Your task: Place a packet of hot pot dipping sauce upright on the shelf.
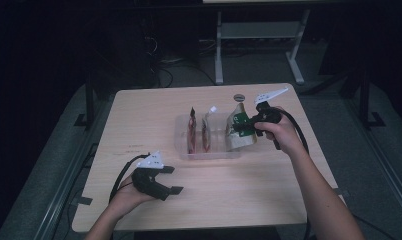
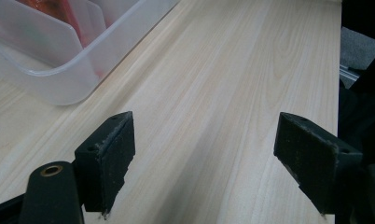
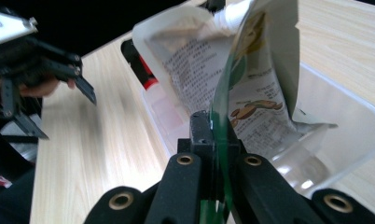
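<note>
A clear plastic bin [image 1: 183, 150] with dividers stands at the table's middle. Two red pouches [image 1: 191, 131] stand upright in its left slots, with a white-topped pouch [image 1: 209, 116] beside them. My right gripper [image 1: 237, 129] is shut on the edge of a green-and-white printed pouch [image 1: 240, 120], which hangs over the bin's right compartment. In the right gripper view the jaws [image 3: 219, 133] pinch that pouch [image 3: 262, 93] above the bin wall [image 3: 358, 116]. My left gripper [image 1: 174, 179] rests near the table's front left, open and empty; its own view [image 2: 206, 142] shows bare wood between the jaws.
A small round grey disc [image 1: 239, 97] lies on the table behind the bin. The bin's corner [image 2: 59, 79] sits ahead and left of the left jaws. A white desk frame [image 1: 219, 45] stands on the floor beyond the table.
</note>
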A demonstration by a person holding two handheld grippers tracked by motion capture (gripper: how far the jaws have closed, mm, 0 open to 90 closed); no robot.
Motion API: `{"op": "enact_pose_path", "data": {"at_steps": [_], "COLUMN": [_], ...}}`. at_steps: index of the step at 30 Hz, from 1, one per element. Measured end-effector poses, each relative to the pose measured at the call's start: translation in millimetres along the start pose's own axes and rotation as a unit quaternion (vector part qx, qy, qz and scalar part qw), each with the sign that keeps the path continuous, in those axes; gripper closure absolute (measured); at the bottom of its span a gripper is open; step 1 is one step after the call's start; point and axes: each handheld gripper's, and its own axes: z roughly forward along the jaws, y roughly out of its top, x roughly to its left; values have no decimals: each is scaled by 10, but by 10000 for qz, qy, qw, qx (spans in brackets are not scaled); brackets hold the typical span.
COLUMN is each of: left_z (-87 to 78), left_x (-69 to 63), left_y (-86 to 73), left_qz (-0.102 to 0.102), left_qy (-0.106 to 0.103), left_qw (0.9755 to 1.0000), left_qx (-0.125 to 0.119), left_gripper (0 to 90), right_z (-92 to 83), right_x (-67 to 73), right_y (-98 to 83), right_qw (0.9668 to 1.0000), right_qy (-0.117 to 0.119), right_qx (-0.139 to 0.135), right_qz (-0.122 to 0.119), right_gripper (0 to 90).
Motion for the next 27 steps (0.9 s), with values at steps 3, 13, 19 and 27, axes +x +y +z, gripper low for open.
{"op": "enact_pose_path", "data": {"at_steps": [3,13,19,27], "left_z": [4,36,29,25], "left_x": [2,-9,-8,-8], "left_y": [-2,0,-2,2], "left_qz": [-3,22,-2,-7], "left_qy": [-3,-46,-35,-30], "left_qw": [10000,10000,10000,10000], "left_qx": [6,76,52,41], "left_gripper": [200,199,199,199], "right_z": [22,50,47,-71], "right_x": [-14,-52,-53,9], "right_y": [13,43,40,36], "right_qw": [10000,9997,9993,9990], "right_qy": [7,-121,-317,-392], "right_qx": [-41,-185,-163,-202], "right_qz": [17,103,115,118], "right_gripper": [900,877,763,581]}}
